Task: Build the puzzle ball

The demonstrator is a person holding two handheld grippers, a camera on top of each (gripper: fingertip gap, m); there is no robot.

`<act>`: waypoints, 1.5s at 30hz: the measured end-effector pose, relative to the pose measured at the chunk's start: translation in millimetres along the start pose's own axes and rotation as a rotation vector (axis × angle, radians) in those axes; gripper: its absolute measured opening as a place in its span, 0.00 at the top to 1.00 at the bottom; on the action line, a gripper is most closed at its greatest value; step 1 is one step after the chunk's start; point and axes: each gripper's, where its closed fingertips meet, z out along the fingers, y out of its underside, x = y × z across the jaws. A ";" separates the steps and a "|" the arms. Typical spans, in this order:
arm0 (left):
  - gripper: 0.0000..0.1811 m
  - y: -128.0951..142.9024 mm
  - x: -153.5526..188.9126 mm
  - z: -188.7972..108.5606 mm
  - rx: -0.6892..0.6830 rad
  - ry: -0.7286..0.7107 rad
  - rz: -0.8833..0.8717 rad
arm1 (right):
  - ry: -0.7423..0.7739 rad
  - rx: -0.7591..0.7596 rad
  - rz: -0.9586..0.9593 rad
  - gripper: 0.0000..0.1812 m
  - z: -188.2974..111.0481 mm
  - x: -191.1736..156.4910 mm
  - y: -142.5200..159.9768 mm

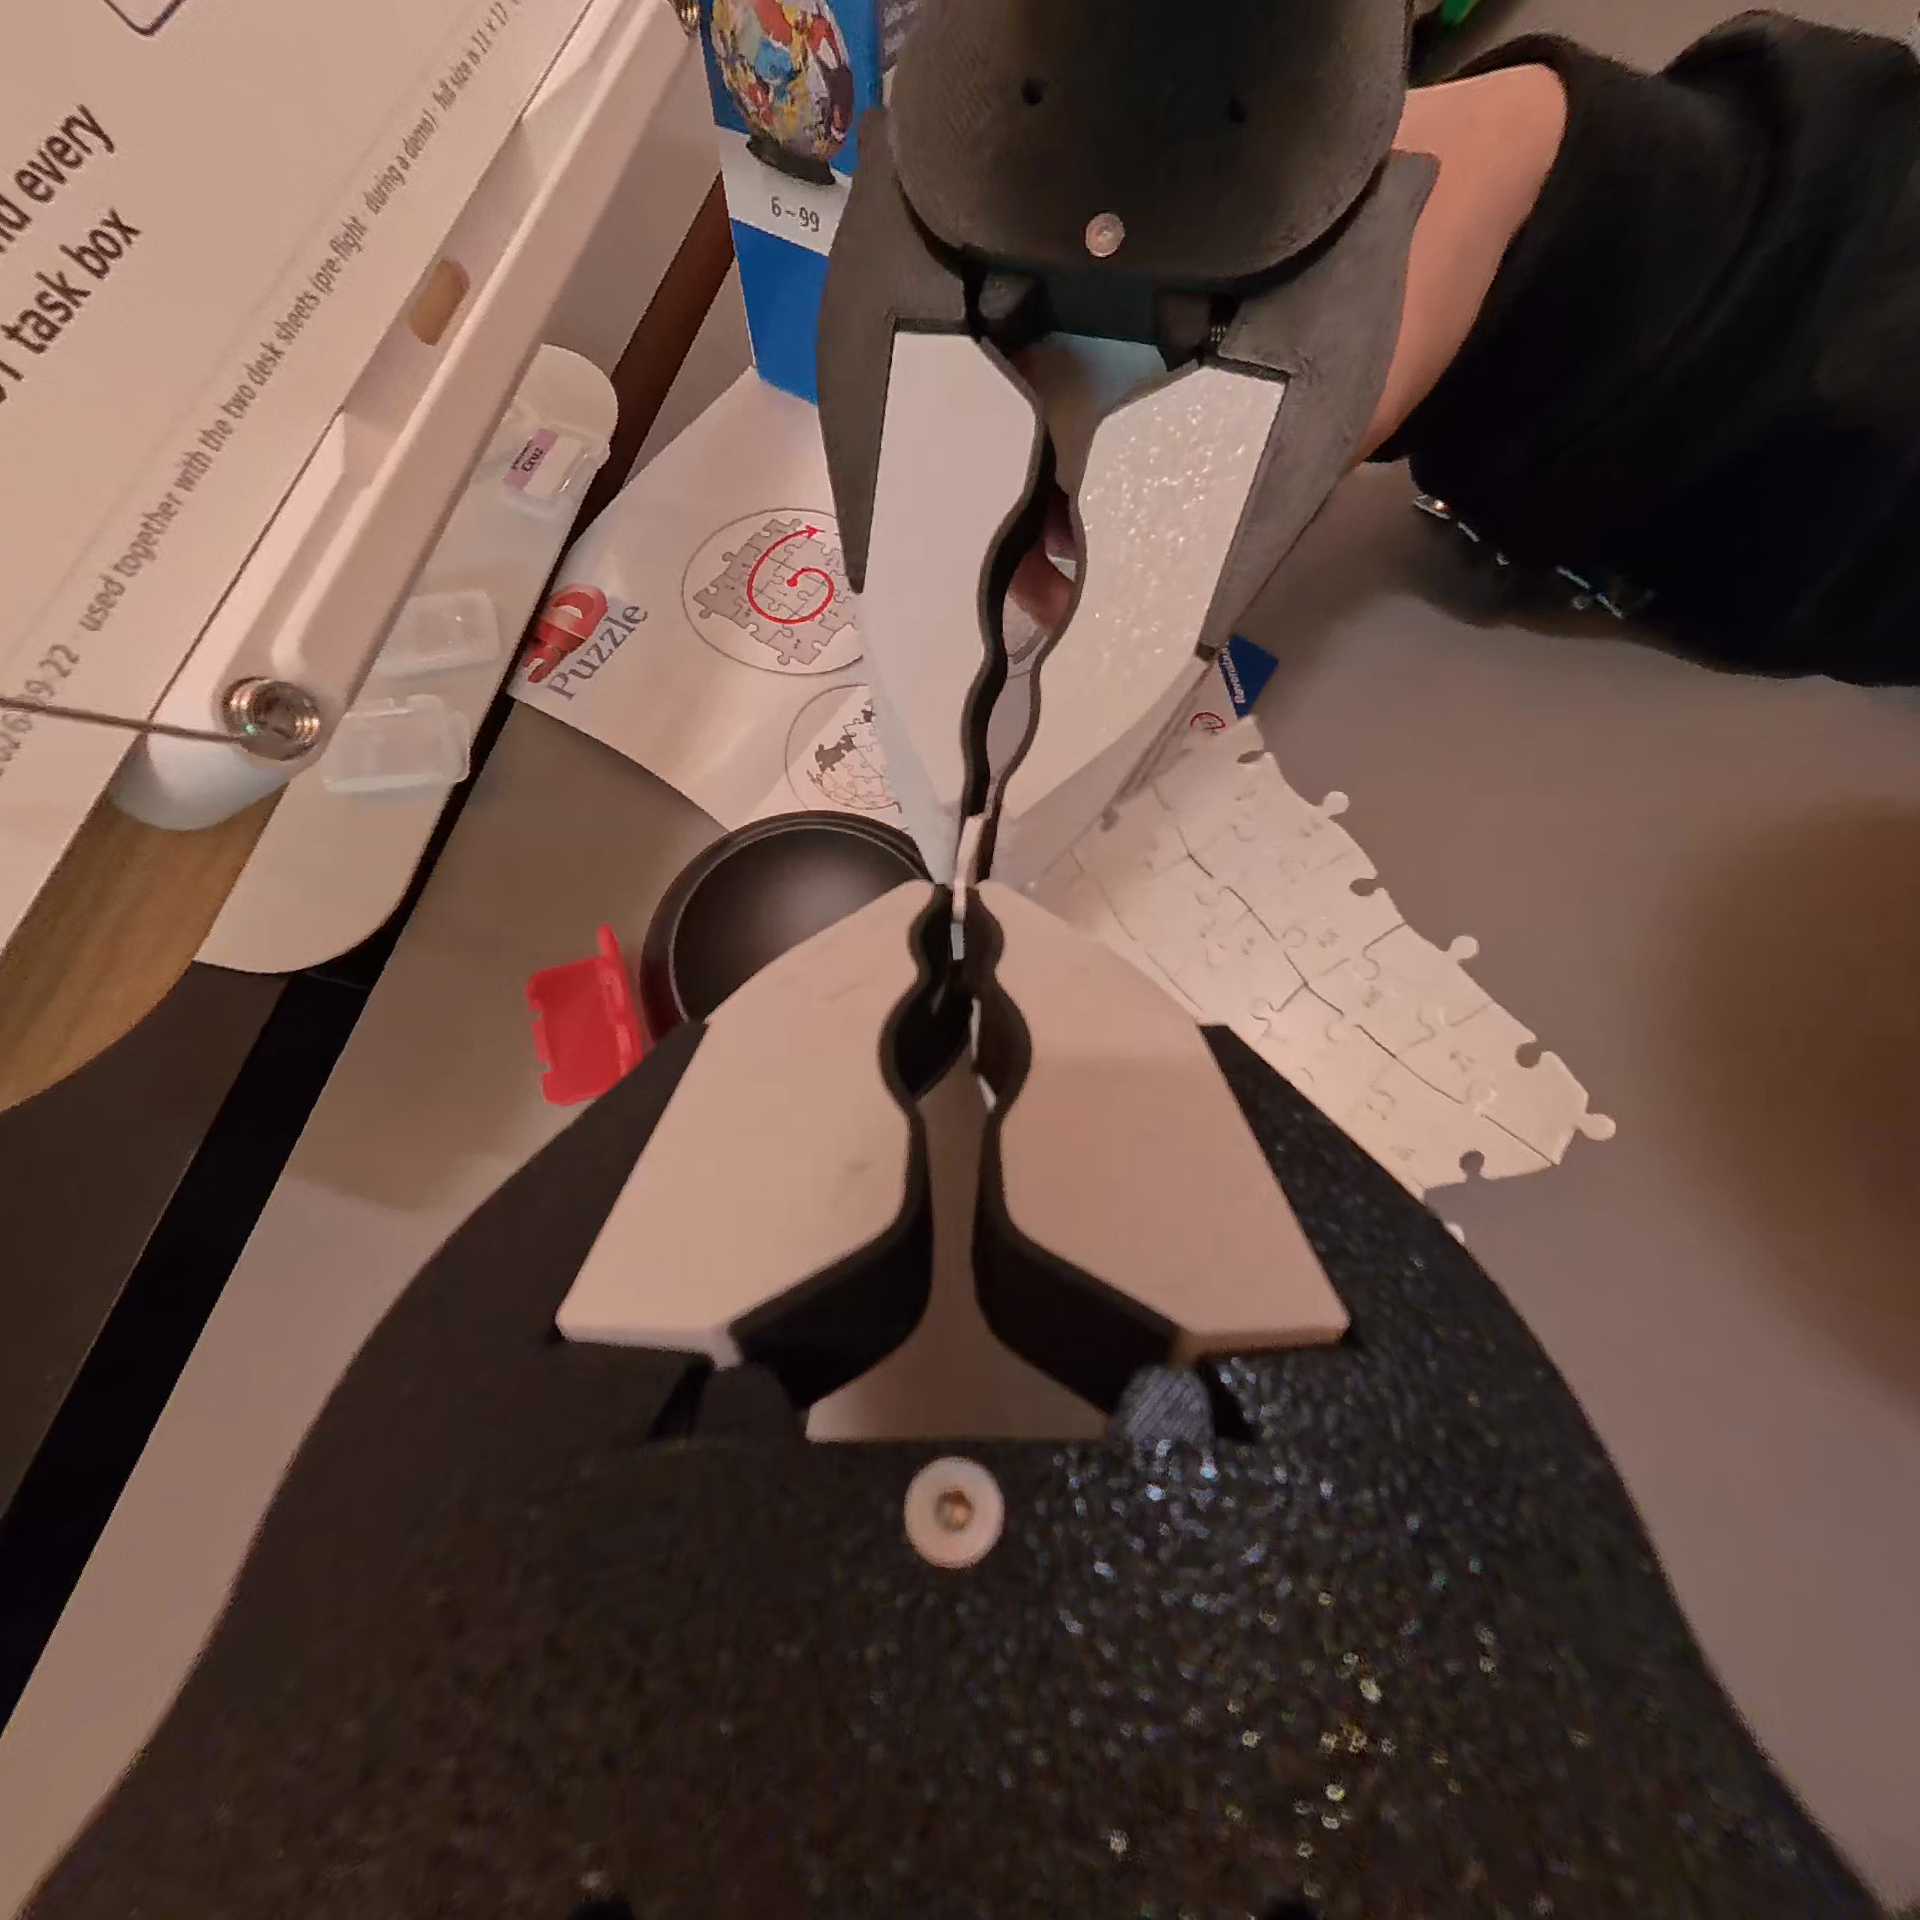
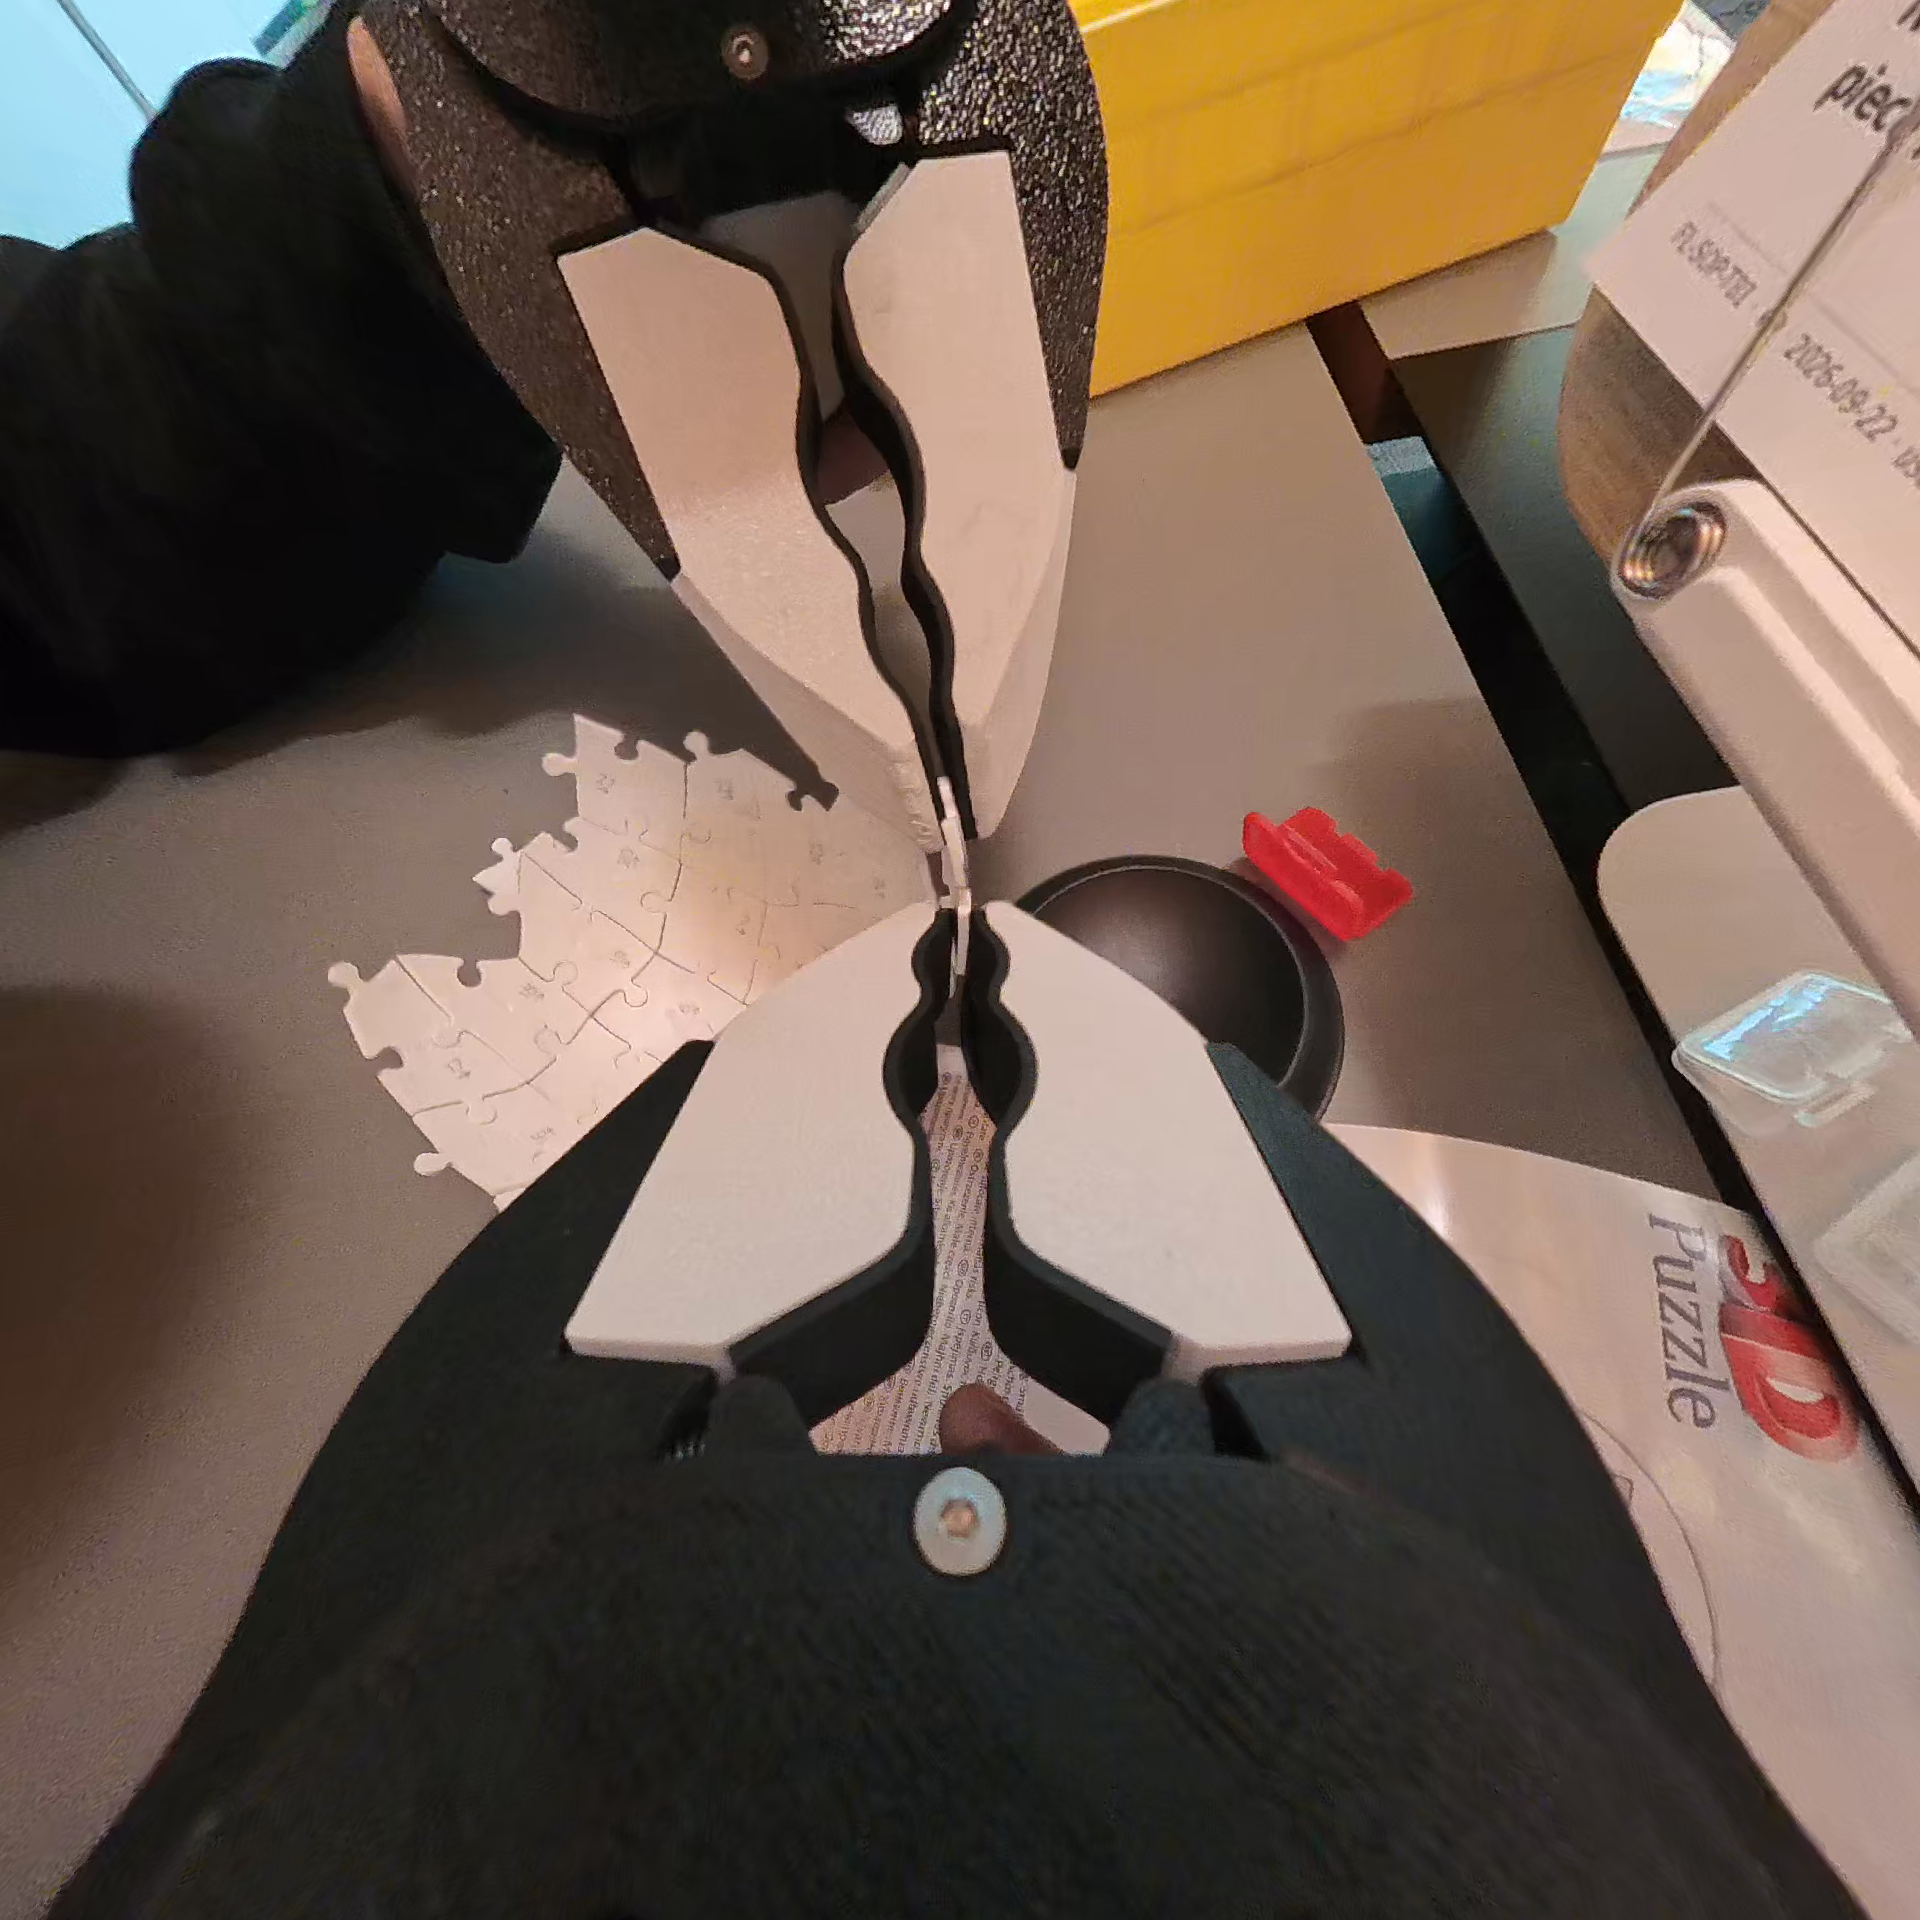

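In the left wrist view, the left gripper [image 1: 961,914] meets the right gripper [image 1: 971,842] tip to tip, both pinching thin white puzzle pieces [image 1: 971,883] held on edge above the grey table [image 1: 1662,831]. A joined sheet of white puzzle pieces [image 1: 1340,987] lies flat just right of them, and a black bowl stand [image 1: 769,914] and red clip [image 1: 577,1023] sit left. Only this view shows the blue puzzle box [image 1: 779,208]. In the right wrist view, the right gripper [image 2: 961,925] and left gripper [image 2: 951,821] pinch the same pieces [image 2: 956,862]. Only here a yellow box [image 2: 1351,166] shows at the far edge.
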 end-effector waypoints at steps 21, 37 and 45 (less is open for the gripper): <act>0.99 6.3 -2.7 -28.2 -0.025 -0.010 -0.052 | -0.084 -0.006 -0.074 0.98 7.6 -5.2 -24.0; 0.89 42.7 11.8 -16.3 -0.315 -0.013 -0.160 | -0.073 -0.088 -0.171 0.99 10.7 -9.8 -14.6; 0.97 41.8 8.3 -7.8 -0.289 -0.003 -0.142 | -0.071 -0.144 -0.232 0.99 12.6 -9.7 -10.7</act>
